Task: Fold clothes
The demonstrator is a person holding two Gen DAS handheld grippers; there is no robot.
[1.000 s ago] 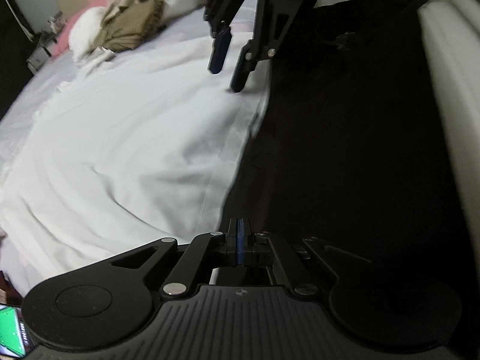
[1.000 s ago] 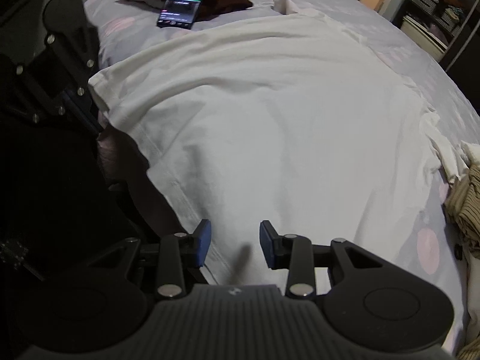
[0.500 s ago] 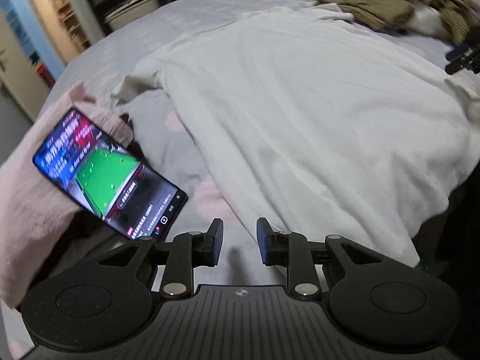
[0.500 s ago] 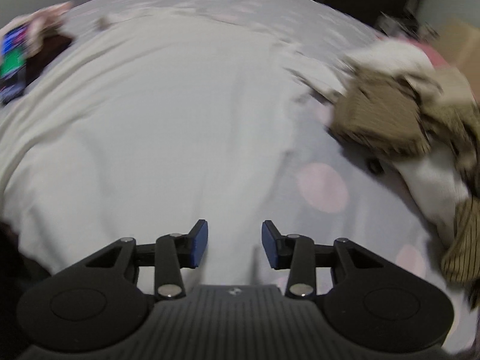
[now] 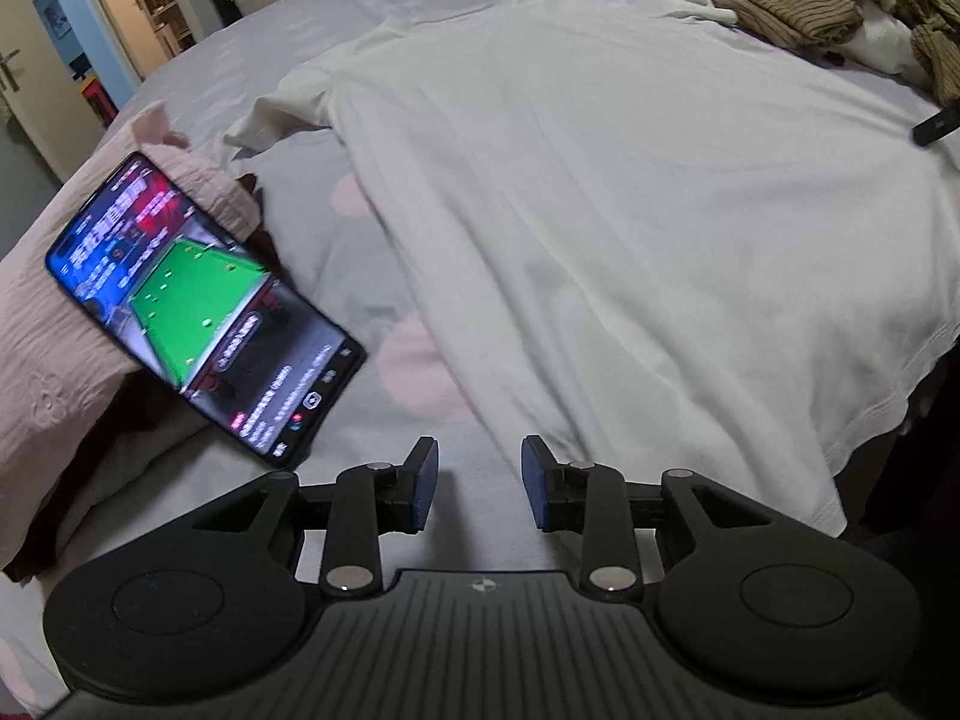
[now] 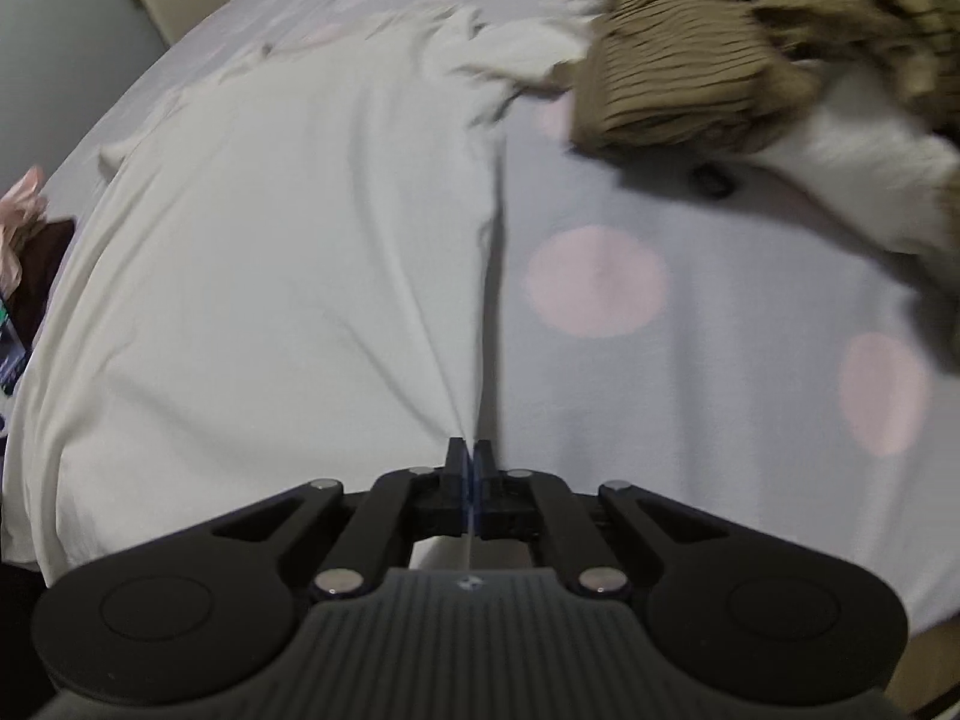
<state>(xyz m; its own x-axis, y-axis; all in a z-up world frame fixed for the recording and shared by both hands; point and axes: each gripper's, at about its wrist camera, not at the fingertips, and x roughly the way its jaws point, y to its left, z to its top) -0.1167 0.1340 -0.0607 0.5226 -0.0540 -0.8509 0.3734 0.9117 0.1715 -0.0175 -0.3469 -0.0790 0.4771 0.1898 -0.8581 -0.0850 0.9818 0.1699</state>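
A white T-shirt (image 5: 600, 180) lies spread flat on the bed; it also shows in the right wrist view (image 6: 270, 270). My left gripper (image 5: 477, 483) is open and empty, low over the bedsheet just left of the shirt's near side edge. My right gripper (image 6: 469, 462) is shut on the shirt's right edge, and creases fan out from the pinch. Its tip shows as a dark bar at the far right of the left wrist view (image 5: 936, 126).
A lit phone (image 5: 198, 306) leans on folded pink cloth (image 5: 54, 360) at the left. A pile of brown striped and white clothes (image 6: 750, 78) lies at the far right. The bedsheet (image 6: 690, 390) is grey with pink dots. A doorway (image 5: 120, 12) is far left.
My left gripper let go, opened and swung round to the shirt's left side near the phone. My right gripper moved to the shirt's right edge and shut on it.
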